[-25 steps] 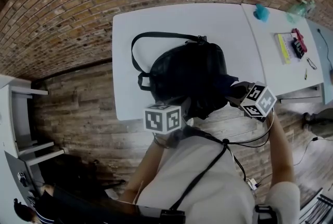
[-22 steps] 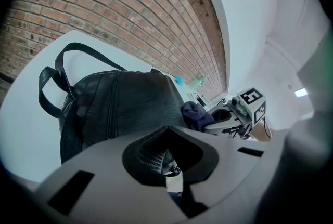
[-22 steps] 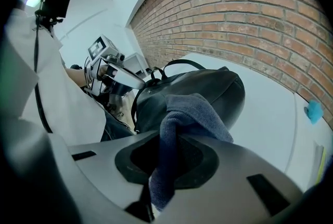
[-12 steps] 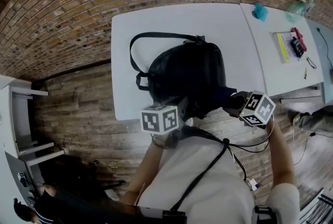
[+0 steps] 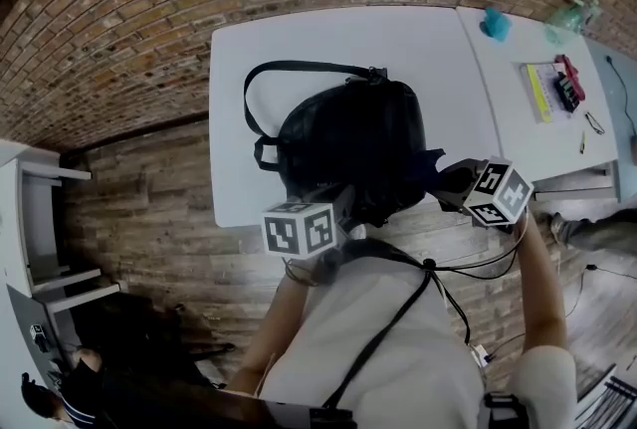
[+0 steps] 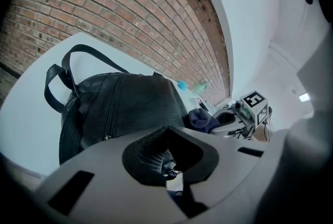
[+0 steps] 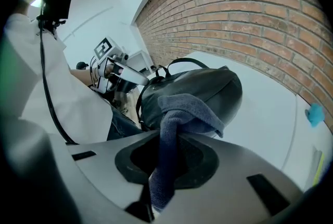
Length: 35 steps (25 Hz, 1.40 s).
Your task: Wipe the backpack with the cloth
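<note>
Wiping has reached the backpack's [image 5: 348, 133] near right corner, by my reading. The black backpack lies flat on the white table [image 5: 398, 39], its carry straps [image 5: 289, 69] looped out on the far left side of it. My right gripper [image 7: 164, 166] is clamped on the blue-grey cloth [image 7: 187, 108]. The cloth runs up between the jaws and its free end folds over against the backpack's near right side, touching the leather-look surface there.

My left gripper [image 6: 166, 168] sits at the backpack's near edge, left of the cloth. Its jaws are drawn together, and something dark with a small metal glint sits pinched between them. I take that for a fold or zip pull of the backpack's own edge, though the bit I can see is small. If so, this hand is the anchor that keeps the backpack from sliding while the other one rubs.

Most of the backpack's top panel lies beyond the cloth, towards the straps. I judge the job to be under way rather than nearly done, but nothing on the surface shows which parts are clean.

The next stroke calls for pushing the cloth away from me across the panel, pressed flat rather than bunched. I should keep the right jaws tight so the cloth does not pull free on the zip line, and keep the left grip firm against the drag.
</note>
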Each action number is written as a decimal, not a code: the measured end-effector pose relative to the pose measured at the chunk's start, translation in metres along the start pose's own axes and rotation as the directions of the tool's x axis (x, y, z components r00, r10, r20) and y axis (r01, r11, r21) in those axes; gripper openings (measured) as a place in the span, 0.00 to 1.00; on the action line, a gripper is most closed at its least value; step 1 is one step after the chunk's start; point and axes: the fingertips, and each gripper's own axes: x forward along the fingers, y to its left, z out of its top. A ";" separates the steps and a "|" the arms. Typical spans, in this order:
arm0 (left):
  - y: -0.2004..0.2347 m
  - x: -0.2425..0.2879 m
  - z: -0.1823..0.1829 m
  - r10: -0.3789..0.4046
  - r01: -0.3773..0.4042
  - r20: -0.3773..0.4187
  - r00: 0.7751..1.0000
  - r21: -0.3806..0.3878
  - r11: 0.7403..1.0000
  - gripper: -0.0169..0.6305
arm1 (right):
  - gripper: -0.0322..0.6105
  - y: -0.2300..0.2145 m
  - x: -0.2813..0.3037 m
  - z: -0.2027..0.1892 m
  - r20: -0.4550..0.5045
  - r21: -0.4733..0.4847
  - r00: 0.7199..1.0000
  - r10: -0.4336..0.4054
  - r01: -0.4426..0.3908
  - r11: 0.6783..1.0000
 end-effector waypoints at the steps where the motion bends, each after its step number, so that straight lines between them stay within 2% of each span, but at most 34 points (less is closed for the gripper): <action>1: 0.000 0.000 0.000 0.003 -0.003 0.004 1.000 -0.005 1.000 0.03 | 0.14 -0.009 -0.006 0.004 0.011 -0.001 1.000 -0.020 0.020 1.000; 7: -0.001 -0.004 0.000 0.041 -0.041 0.036 0.998 -0.019 0.999 0.03 | 0.14 -0.066 -0.031 0.053 0.125 -0.036 0.978 -0.169 0.174 0.984; 14: 0.000 -0.010 -0.004 0.076 -0.073 0.071 0.995 -0.043 0.996 0.03 | 0.14 -0.115 -0.015 0.109 0.151 -0.097 0.961 -0.229 0.245 0.965; 18: 0.000 -0.011 -0.005 0.079 -0.074 0.089 0.993 -0.052 0.996 0.03 | 0.14 -0.138 0.001 0.133 0.110 -0.156 0.956 -0.272 0.287 0.945; 21: -0.001 -0.011 -0.005 0.078 -0.073 0.099 0.992 -0.052 0.996 0.03 | 0.14 -0.144 0.015 0.141 0.056 -0.194 0.961 -0.271 0.277 0.941; 29: 0.002 -0.018 0.003 0.041 -0.037 0.108 0.993 -0.043 0.998 0.03 | 0.14 -0.141 0.040 0.136 -0.060 -0.239 0.956 -0.288 0.266 0.934; 35: 0.013 -0.024 0.012 -0.007 0.007 0.049 0.999 -0.003 1.000 0.03 | 0.14 -0.129 0.042 0.126 -0.110 -0.226 0.944 -0.310 0.280 0.933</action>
